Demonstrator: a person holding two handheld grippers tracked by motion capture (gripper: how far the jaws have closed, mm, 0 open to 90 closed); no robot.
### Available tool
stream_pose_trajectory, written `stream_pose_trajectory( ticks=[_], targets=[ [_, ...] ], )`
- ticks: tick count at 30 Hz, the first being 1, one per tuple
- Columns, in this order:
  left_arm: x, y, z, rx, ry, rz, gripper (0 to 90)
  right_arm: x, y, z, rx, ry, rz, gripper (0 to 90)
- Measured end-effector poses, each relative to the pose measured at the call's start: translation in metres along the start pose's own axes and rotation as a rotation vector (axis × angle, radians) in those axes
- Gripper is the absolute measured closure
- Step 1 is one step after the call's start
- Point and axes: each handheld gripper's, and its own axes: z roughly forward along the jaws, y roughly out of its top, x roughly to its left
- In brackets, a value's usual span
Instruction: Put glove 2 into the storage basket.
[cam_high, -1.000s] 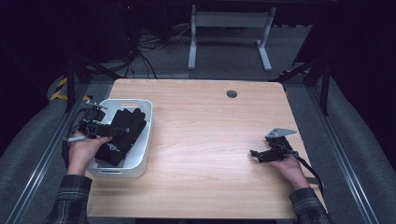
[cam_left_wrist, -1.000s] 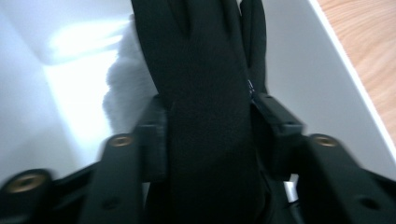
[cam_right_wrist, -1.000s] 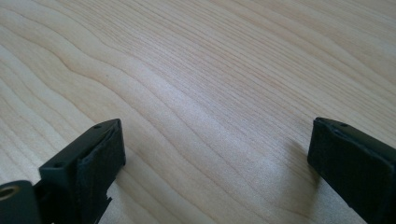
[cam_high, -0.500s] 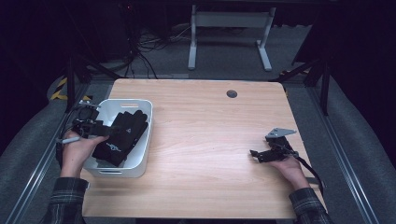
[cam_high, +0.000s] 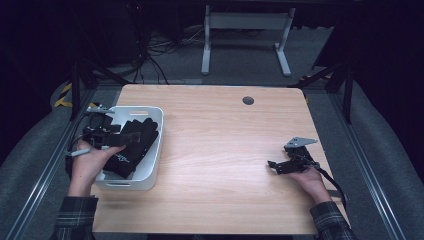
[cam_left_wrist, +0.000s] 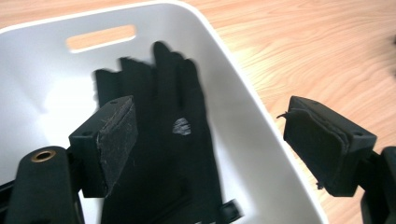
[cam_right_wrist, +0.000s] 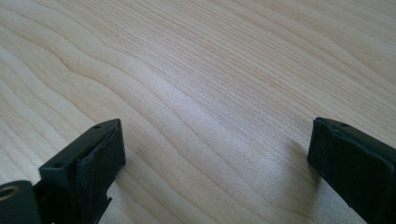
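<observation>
Back and up comes the left gripper since a second ago, drawn from over the middle of the white bin towards its 9 o'clock wall, and its jaws have just been opening with nothing left between them. Down in the bin lies the black glove, on the table's 9 o'clock side. In the high view the glove's long axis runs from the cuff at about 7 o'clock to the fingertips at about 1 o'clock, fingers aimed at the bin's far right corner.

Left gripper view now: both jaws stand wide apart, pads bare, and the glove sits below and between them, untouched as far as the picture tells. The glove's fingers stretch away towards the bin's end wall with the handle slot. One pad hangs over the bin floor, the other over the bin's rim and the wood beyond.

Over at 4 o'clock the right gripper rests low on the table, held in the right hand, jaws spread wide with bare wood grain between them in its own view.

Room to move: a broad stretch of open tabletop lies between the bin and the right gripper. The bin sits close to the table's 9 o'clock edge, its near wall not far from the front edge.
</observation>
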Motion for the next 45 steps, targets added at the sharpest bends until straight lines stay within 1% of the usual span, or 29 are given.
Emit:
stream_pose_trajectory(
  ticks=[5,8,13,18,19,21,22,30,32,35,37,39,44,45],
  targets=[
    [-0.017,0.001,0.005,-0.025,-0.027,0.028,18.4,0.0,0.0,0.0,0.0,0.0,0.0,4.5],
    [-0.025,0.002,0.01,-0.027,-0.045,0.051,18.4,0.0,0.0,0.0,0.0,0.0,0.0,4.5],
    [-0.041,0.004,0.024,-0.031,-0.083,0.081,18.3,0.0,0.0,0.0,0.0,0.0,0.0,4.5],
    [-0.054,0.006,0.037,-0.031,-0.105,0.11,18.3,0.0,0.0,0.0,0.0,0.0,0.0,4.5],
    [-0.057,0.007,0.04,-0.037,-0.113,0.117,18.3,0.0,0.0,0.0,0.0,-0.001,0.001,4.5],
    [-0.061,0.008,0.044,-0.035,-0.117,0.131,18.3,0.0,0.0,0.0,0.0,0.0,0.001,4.5],
    [-0.067,0.009,0.048,-0.036,-0.13,0.144,18.3,0.0,0.0,0.0,0.0,0.0,0.0,4.5],
    [-0.088,0.01,0.07,-0.039,-0.184,0.189,18.3,0.0,0.0,0.0,0.0,-0.001,0.0,4.5],
    [-0.094,0.01,0.075,-0.042,-0.192,0.196,18.3,0.0,0.0,0.0,0.0,-0.001,0.0,4.5],
    [-0.102,0.008,0.083,-0.037,-0.205,0.218,18.4,0.0,0.0,0.0,0.001,-0.003,0.0,4.5],
    [-0.107,0.006,0.088,-0.043,-0.213,0.221,18.4,0.0,0.0,0.0,0.001,-0.002,0.0,4.4],
    [-0.112,0.004,0.092,-0.038,-0.216,0.243,18.4,0.0,0.0,0.0,0.001,-0.002,0.0,4.4],
    [-0.123,-0.001,0.101,-0.046,-0.227,0.266,18.6,0.0,0.0,0.0,0.001,-0.002,0.0,4.4],
    [-0.125,-0.002,0.103,-0.038,-0.229,0.273,18.6,0.0,0.0,0.0,0.001,-0.003,0.0,4.4]
  ],
)
